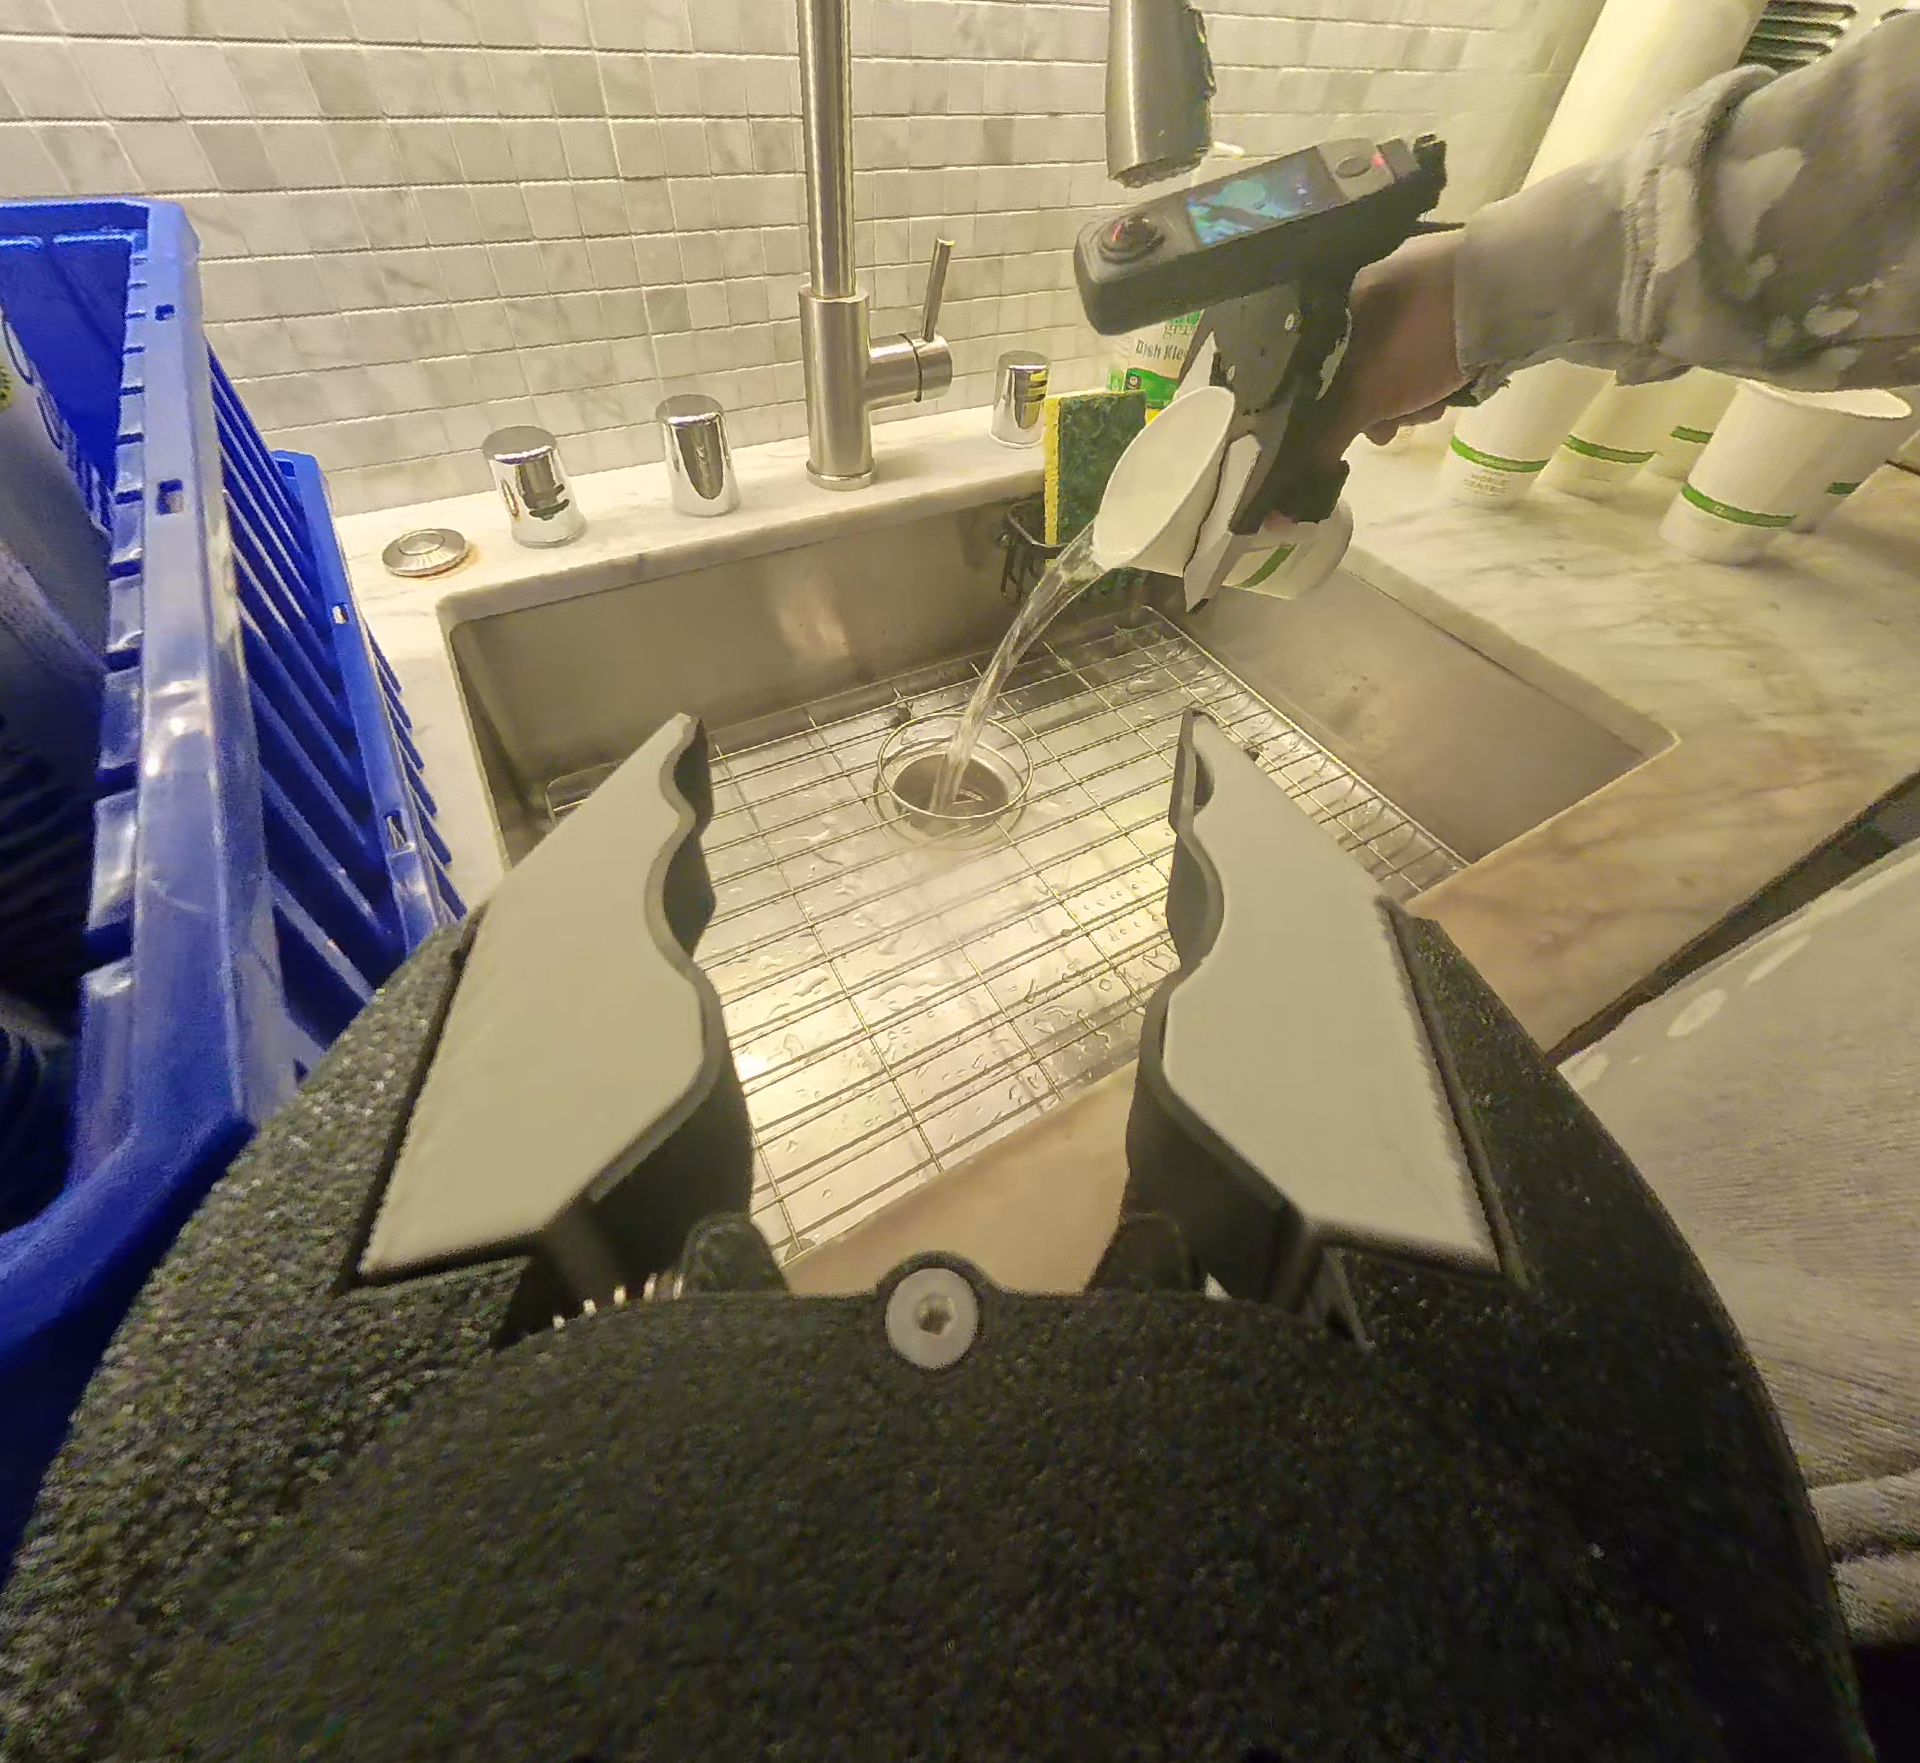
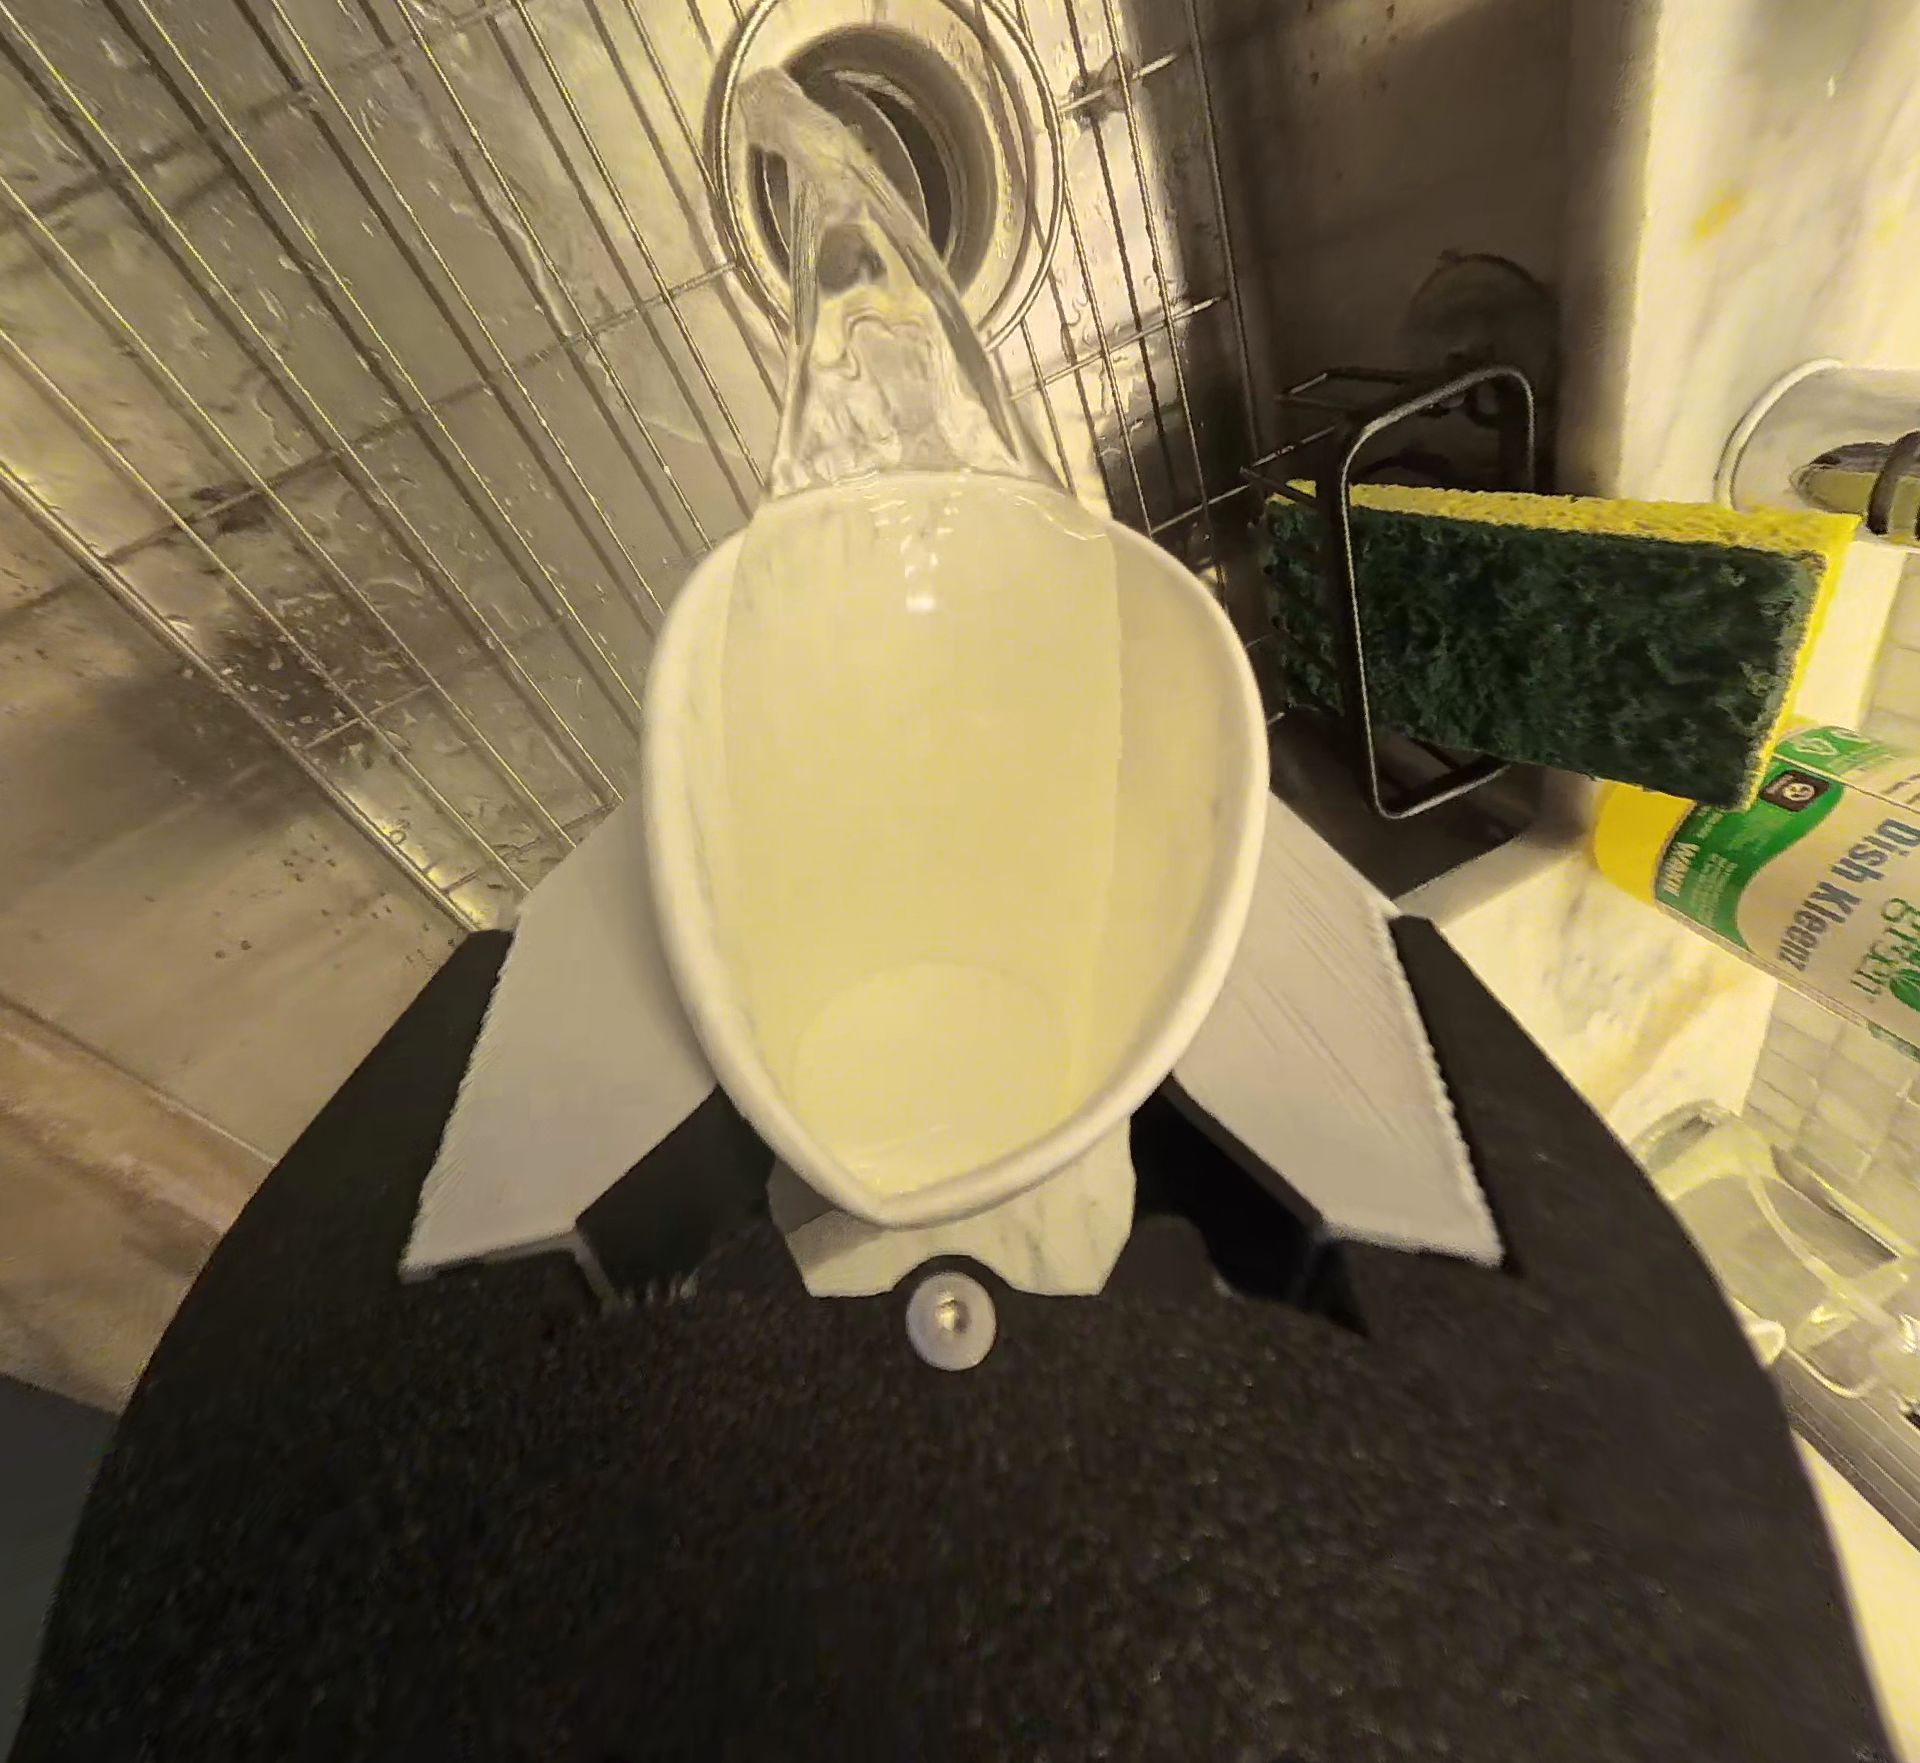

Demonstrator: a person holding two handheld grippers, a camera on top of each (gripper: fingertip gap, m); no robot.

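My right gripper [image 2: 951,830] is shut on a white paper cup [image 2: 951,882], squeezed oval and tipped forward. Clear water [image 2: 862,342] pours from its rim into the sink drain [image 2: 935,144]. In the left wrist view the right gripper [image 1: 1216,518], held by a hand in a grey sleeve, tilts the cup [image 1: 1148,487] over the back right of the steel sink [image 1: 727,633]; the stream [image 1: 997,674] falls into the drain [image 1: 971,794]. My left gripper [image 1: 940,737] is open and empty, hovering above the wet wire grid [image 1: 935,965] near the sink's front edge.
A blue plastic crate [image 1: 208,778] stands left of the sink. A tall faucet [image 1: 831,207] and spray head [image 1: 1158,30] rise behind it. A green-yellow sponge [image 2: 1558,633] sits in a wire holder beside a dish soap bottle [image 2: 1766,882]. Stacked paper cups [image 1: 1766,466] lie on the right counter. Tip to tip, the grippers are about 35 centimetres apart. My left tips are about 50 centimetres from the sink drain [image 2: 935,144], my right tips only 30 centimetres.
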